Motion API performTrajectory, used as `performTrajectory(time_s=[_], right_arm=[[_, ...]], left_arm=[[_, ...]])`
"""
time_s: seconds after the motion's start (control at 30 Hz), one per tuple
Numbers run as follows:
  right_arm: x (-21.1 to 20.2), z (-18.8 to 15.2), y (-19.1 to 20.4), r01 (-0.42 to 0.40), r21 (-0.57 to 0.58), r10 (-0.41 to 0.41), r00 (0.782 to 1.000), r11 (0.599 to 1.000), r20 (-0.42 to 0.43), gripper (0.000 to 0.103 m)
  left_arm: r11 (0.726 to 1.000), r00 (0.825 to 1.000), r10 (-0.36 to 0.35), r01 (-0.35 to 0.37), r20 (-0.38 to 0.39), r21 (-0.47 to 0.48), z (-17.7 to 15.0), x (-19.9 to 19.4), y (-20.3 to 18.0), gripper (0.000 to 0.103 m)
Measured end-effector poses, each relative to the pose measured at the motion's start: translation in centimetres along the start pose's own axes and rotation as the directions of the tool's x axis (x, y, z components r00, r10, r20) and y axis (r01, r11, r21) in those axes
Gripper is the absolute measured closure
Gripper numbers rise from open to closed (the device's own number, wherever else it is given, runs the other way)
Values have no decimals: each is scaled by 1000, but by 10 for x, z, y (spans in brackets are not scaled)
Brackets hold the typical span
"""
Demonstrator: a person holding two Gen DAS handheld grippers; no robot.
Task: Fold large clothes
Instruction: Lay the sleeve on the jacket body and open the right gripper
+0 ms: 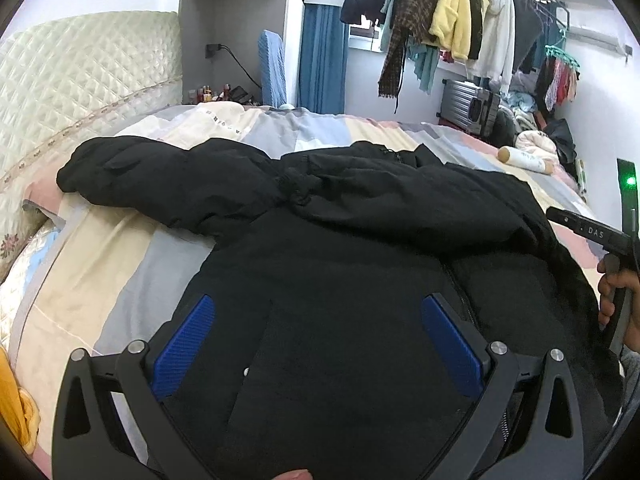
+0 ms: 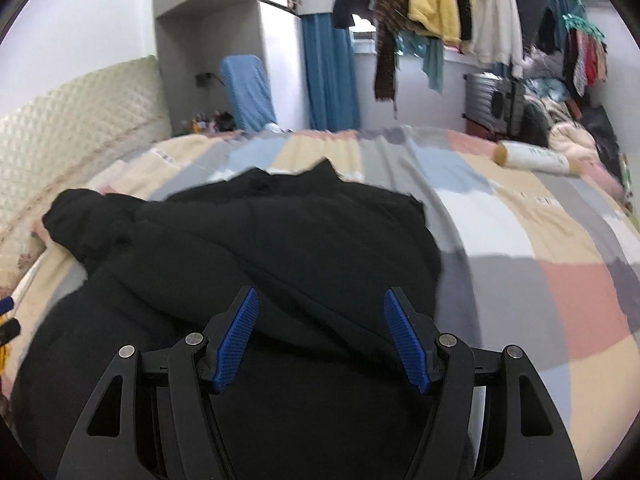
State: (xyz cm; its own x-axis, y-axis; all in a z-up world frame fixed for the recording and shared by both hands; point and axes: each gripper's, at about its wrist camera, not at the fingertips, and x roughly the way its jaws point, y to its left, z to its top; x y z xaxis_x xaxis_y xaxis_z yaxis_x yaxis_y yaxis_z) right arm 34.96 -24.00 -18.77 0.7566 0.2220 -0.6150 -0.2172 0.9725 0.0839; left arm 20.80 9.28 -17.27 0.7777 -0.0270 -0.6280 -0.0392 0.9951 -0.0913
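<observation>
A: Start with the left gripper (image 1: 316, 316). How wide is it?

B: Spread wide. Its blue pads (image 1: 186, 346) stand far apart with nothing pinched between them. It hangs just above the black jacket (image 1: 340, 280), and I cannot tell whether the fingertips touch the cloth.

A: And the right gripper (image 2: 320, 308)?

B: Open too, though less wide. Its own view shows the blue pads (image 2: 236, 344) apart with only the jacket (image 2: 248, 264) below, and nothing is held. From the left view it shows at the right edge (image 1: 592, 232), with part of a hand (image 1: 616, 292) on its handle.

A: Where does the jacket lie, then?

B: Spread on the bed (image 1: 100, 280), directly under and ahead of both grippers. Its body fills the near part of each view. One sleeve (image 1: 160, 176) reaches away to the left, toward the quilted headboard (image 1: 80, 80). The right side is folded over the body, with the checked bedspread (image 2: 540, 272) bare beside it.

A: Anything farther off?

B: A pale bottle (image 2: 532, 158) lies on the far right of the bed, well apart from the jacket. Beyond that, clothes hang on a rail (image 1: 460, 20) near a blue curtain (image 1: 320, 56).
</observation>
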Motion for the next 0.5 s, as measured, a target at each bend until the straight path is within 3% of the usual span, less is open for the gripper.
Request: performTrajectory(time_s=[0.17,0.27,0.33,0.43,0.5], right_arm=[[11,-14,-23,41,21,-40,998,999,-49,35],[19,-16,-34,52,67,-46,995,996,-84,23],[28,-18,-39,68,85,-58,991,994,-118,23],[36,-20,-36,97,45,-91,988,994,-128,23],[43,-22,-26,105,-42,-110,984,994,-136,23]], left_arm=[[1000,1000,4,-4,-11,-9,-4,5,-3,0],[999,1000,-6,5,-23,-48,-5,8,1,0],[998,999,-13,11,-30,-66,-6,10,3,0],[998,999,0,-1,-34,-58,-6,12,1,0],[999,999,7,-9,-36,-51,-7,13,-1,0]])
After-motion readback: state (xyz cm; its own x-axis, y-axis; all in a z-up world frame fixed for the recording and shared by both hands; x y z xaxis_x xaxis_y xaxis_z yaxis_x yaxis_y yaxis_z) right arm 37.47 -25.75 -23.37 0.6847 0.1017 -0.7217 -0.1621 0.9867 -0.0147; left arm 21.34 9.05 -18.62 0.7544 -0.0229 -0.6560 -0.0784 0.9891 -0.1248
